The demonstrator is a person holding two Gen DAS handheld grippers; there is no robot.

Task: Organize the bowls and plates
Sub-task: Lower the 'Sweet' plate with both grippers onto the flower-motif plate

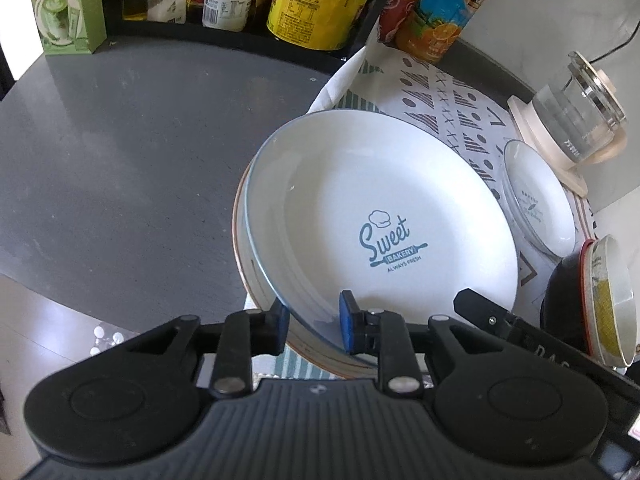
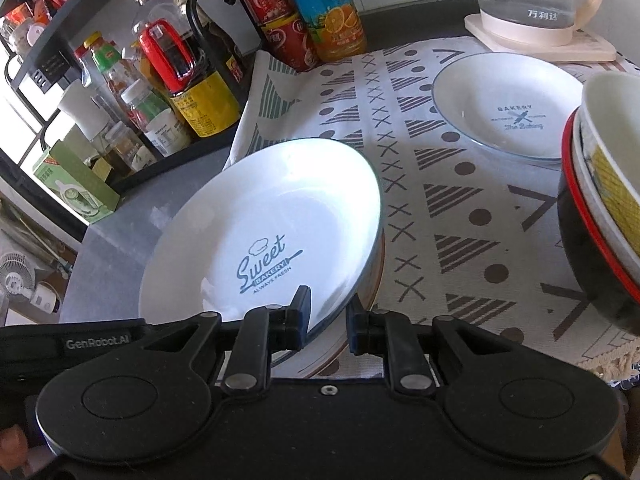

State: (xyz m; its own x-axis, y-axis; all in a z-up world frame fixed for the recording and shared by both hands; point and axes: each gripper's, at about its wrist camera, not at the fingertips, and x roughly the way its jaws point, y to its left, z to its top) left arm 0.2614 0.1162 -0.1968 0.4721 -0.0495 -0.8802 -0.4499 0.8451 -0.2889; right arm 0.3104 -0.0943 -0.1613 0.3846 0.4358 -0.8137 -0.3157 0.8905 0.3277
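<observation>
1. Grey table (image 1: 120,152), patterned cloth (image 2: 440,200) across the right of the frame.
2. White "Sweet Bakery" plate (image 1: 380,216), centre frame, stacked on an orange-rimmed plate (image 1: 239,216).
3. Nested bowls (image 2: 600,208), right edge.
4. Smaller plate (image 2: 508,108), upper right.
5. Left gripper (image 1: 314,326) and right gripper (image 2: 328,316) both straddle the top plate's near rim; whether either is clamped, I cannot tell.

grey countertop (image 1: 120,152), black shelf rack (image 2: 52,60), perhaps tiled floor (image 1: 36,320)
</observation>
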